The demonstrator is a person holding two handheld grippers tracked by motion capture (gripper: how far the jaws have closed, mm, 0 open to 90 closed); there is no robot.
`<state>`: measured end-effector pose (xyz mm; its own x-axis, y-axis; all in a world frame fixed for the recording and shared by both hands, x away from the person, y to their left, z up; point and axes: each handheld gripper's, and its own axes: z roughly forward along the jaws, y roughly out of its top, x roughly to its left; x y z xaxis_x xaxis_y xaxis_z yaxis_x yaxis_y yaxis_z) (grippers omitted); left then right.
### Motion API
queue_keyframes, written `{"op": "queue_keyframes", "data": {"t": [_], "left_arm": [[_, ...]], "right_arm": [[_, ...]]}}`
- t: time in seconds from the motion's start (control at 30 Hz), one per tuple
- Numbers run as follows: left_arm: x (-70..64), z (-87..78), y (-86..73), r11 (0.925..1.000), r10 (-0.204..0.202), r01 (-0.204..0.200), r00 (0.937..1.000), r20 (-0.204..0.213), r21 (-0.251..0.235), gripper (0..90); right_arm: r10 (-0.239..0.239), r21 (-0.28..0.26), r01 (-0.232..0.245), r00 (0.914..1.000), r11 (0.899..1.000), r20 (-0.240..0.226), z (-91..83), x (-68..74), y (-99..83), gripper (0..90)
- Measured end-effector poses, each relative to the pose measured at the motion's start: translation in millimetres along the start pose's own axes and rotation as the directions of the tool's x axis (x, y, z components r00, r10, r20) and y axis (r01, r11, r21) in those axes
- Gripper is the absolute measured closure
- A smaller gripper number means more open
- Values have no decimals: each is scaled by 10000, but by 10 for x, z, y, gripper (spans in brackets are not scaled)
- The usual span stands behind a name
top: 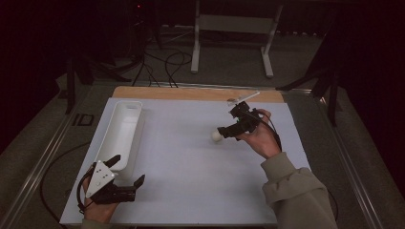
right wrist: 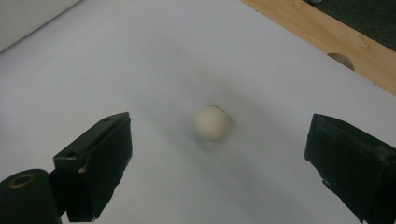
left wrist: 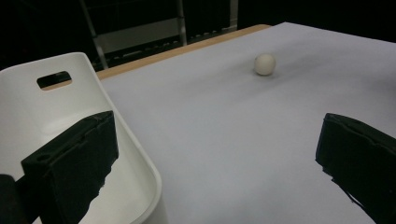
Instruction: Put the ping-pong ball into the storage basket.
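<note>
Small cream ball (right wrist: 212,123) on the white sheet (right wrist: 140,60) — right gripper (right wrist: 219,158) fingers (right wrist: 95,163) wide apart, ball between them.

One small cream ball (top: 216,136) lies on the worktop (top: 191,181), toward its far right part. One long white tray (top: 122,131) sits along the left edge. Two grippers are over it: the left gripper (top: 128,170) at the near left corner, the right gripper (top: 224,131) by the ball.

White mat (top: 191,167) over wooden tabletop (top: 191,93); metal frame legs (top: 196,43), cables (top: 162,64) on floor behind.
</note>
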<state>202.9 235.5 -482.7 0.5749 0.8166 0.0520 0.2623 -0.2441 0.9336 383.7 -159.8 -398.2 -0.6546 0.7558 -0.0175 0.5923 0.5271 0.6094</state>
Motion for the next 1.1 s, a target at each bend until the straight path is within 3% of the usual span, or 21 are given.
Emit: {"op": "queue_keyframes", "data": {"t": [0.73, 1.1], "left_arm": [[49, -12, -14, 9997, -228, 228, 9996, -194, -3, 0], [75, -15, -28, 9995, -309, 310, 9993, -225, 12, 0]], "right_arm": [[138, 411, -132, 9998, 9991, -132, 275, -10, 134, 74], [243, 935, -229, 9996, 9954, -139, 415, 7, 183, 75]]}}
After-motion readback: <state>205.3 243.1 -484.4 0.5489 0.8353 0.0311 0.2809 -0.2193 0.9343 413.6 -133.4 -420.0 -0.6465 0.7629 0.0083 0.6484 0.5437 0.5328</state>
